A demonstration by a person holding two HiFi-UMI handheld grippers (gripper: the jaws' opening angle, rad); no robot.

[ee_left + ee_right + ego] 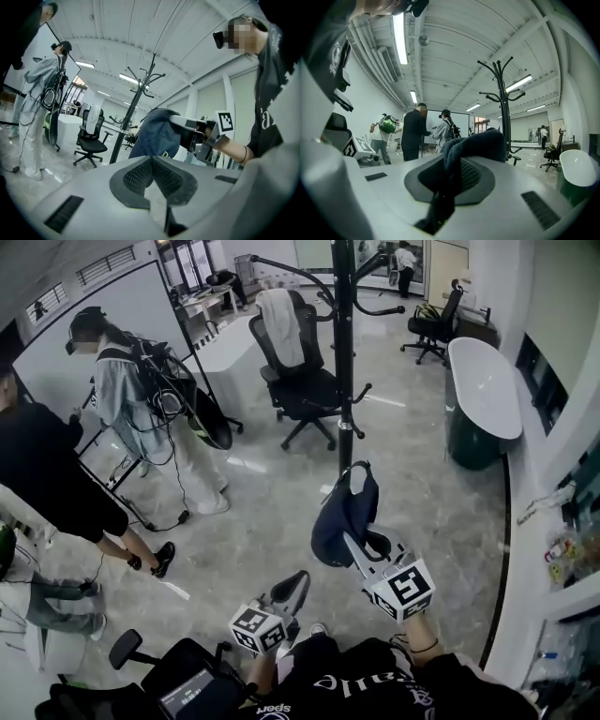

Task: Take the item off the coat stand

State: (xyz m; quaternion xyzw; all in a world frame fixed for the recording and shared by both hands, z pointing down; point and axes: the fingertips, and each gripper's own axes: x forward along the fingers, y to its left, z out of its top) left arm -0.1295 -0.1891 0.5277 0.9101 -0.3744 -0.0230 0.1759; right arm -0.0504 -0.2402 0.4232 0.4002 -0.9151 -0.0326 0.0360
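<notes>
Right now our right tool (353, 540) is pinching a dark blue cap (337, 517), its pads pressed onto a fold of the fabric. The cap hangs from that grip in the air over the floor (262, 521), clear of the coat stand (344, 352) and touching none of its hooks. It is soft denim-like cloth, crumpled, with its back strap arching up as a loop at the top.

Our left tool (298, 581) sits low and just left of the right one, its pads pressed together on nothing.

Open glossy floor lies between the cap and the stand's foot, and more stretches away to the left. Just behind the stand is a black office chair (305, 385) with a white garment (281, 324) draped over its back. A white oval table (483, 385) edges the room on the right. Two people (131, 399) stand well apart from us on the left, by a whiteboard (94, 324).
</notes>
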